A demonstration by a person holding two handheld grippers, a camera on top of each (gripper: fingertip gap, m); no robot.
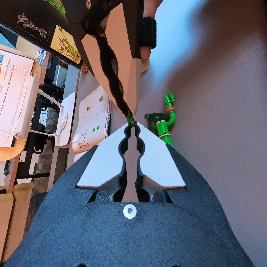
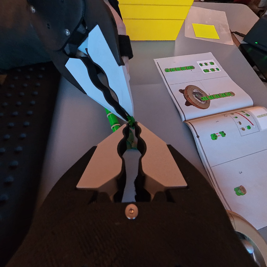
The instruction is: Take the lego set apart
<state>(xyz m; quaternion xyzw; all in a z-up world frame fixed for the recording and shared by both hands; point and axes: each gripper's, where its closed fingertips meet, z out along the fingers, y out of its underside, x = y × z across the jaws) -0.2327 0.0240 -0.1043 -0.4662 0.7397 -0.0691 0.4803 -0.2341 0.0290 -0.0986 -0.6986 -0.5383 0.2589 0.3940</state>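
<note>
A small green lego piece (image 1: 130, 118) hangs in the air, pinched from both sides. My left gripper (image 1: 131, 124) is shut on its near end. My right gripper (image 1: 130, 114) reaches in from the top and is shut on its far end. In the right wrist view the same piece (image 2: 131, 120) sits between my right gripper (image 2: 131, 125) and my left gripper (image 2: 128, 117), tip to tip. A green lego stem (image 1: 164, 128) with a curved pipe and a dark green leaf lies on the grey table (image 1: 209, 130). In the right wrist view the stem (image 2: 113, 122) is partly hidden behind the grippers.
An open instruction booklet (image 2: 209, 101) lies to the right, also in the left wrist view (image 1: 93, 119). A yellow box (image 2: 153, 21) stands at the back, next to a clear sheet with a yellow square (image 2: 205, 31). A black studded mat (image 2: 17, 115) lies on the left. A tape roll (image 2: 248, 238) is at the bottom right. The tips of both grippers are at nearly the same place. The green lego stem (image 1: 164, 128) is about 5 cm from both grippers' fingertips.
</note>
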